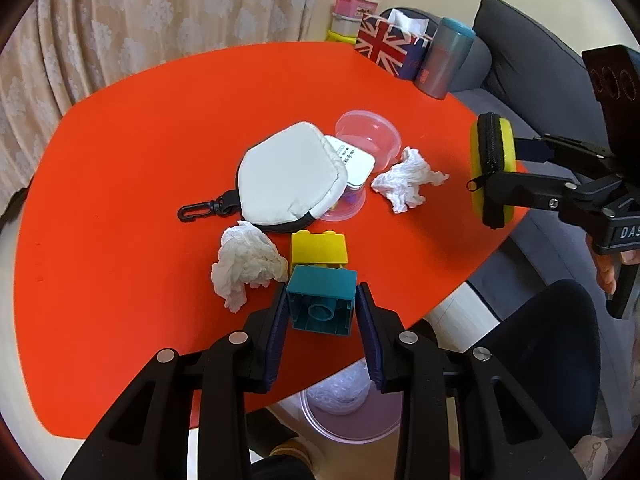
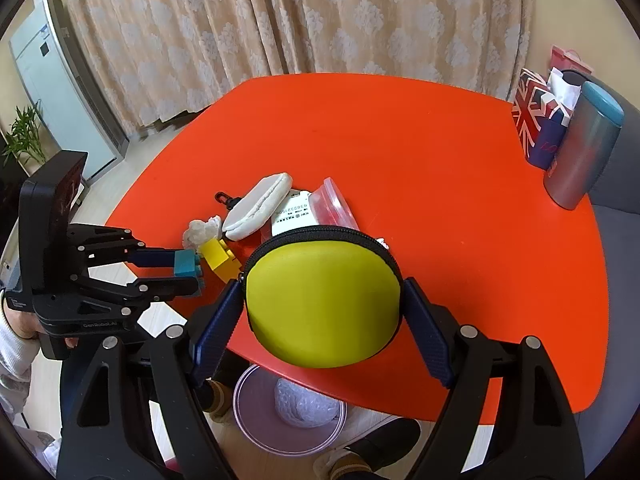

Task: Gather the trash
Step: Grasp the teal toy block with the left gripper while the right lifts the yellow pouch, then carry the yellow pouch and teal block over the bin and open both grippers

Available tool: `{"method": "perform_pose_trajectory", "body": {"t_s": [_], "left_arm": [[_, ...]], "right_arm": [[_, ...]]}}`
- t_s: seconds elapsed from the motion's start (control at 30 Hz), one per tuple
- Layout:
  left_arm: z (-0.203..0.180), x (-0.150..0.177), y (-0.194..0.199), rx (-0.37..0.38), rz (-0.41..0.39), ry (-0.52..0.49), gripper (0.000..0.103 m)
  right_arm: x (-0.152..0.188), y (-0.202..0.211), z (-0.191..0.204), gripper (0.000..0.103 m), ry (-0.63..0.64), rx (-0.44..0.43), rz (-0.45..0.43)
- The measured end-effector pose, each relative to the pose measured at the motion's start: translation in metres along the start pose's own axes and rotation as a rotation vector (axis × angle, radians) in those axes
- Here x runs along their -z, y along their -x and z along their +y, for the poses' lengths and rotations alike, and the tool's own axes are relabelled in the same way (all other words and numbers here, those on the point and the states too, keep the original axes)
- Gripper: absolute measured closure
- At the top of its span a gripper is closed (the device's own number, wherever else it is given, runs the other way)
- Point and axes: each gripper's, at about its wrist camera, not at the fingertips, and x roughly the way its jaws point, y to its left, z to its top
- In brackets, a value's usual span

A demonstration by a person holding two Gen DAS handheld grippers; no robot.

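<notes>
Two crumpled white tissues lie on the red table [image 1: 140, 160]: one tissue [image 1: 248, 264] beside a yellow brick [image 1: 318, 248], the other tissue [image 1: 404, 182] near a clear tub [image 1: 368, 132]. My left gripper [image 1: 322, 292] is shut on a teal brick [image 1: 322, 304], pads against both its sides; the right wrist view shows this teal brick [image 2: 186, 262] in the left gripper [image 2: 196, 272]. My right gripper [image 2: 324, 290] is shut on a round yellow zip case [image 2: 324, 300], held over the table's near edge. A bin [image 2: 288, 412] with bubble wrap stands on the floor below.
A white pouch [image 1: 288, 176] with a black clip leans on a card and the clear tub mid-table. A Union Jack bag [image 1: 384, 46] and a grey tumbler [image 1: 444, 60] stand at the far right corner. A grey sofa [image 1: 540, 72] flanks the table. Curtains hang behind.
</notes>
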Motion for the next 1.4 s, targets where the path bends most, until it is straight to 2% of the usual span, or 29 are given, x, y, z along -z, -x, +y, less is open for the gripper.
{"method": "perform_pose_trajectory", "body": {"t_s": [0.37, 0.63, 1.03, 1.17, 1.23, 1.4], "left_arm": [[-0.007, 0.013, 0.037, 0.004, -0.061, 0.000, 0.070], [-0.023, 0.030, 0.052, 0.011, -0.063, -0.026, 0.070], [-0.039, 0.056, 0.058, 0.039, -0.057, -0.032, 0.070], [-0.039, 0.060, 0.060, 0.039, -0.052, -0.035, 0.070], [-0.039, 0.060, 0.060, 0.039, -0.052, -0.035, 0.070], [-0.039, 0.062, 0.058, 0.042, -0.044, -0.039, 0.070]], "right_arm": [[0.019, 0.030, 0.017, 0.024, 0.018, -0.012, -0.030], [0.049, 0.039, 0.037, 0.024, 0.058, -0.027, 0.007], [0.097, 0.020, 0.059, 0.024, 0.068, -0.081, 0.116], [0.099, 0.009, 0.063, 0.022, 0.072, -0.107, 0.142], [0.098, 0.008, 0.063, 0.016, 0.068, -0.111, 0.141], [0.095, 0.010, 0.061, 0.015, 0.064, -0.102, 0.127]]}}
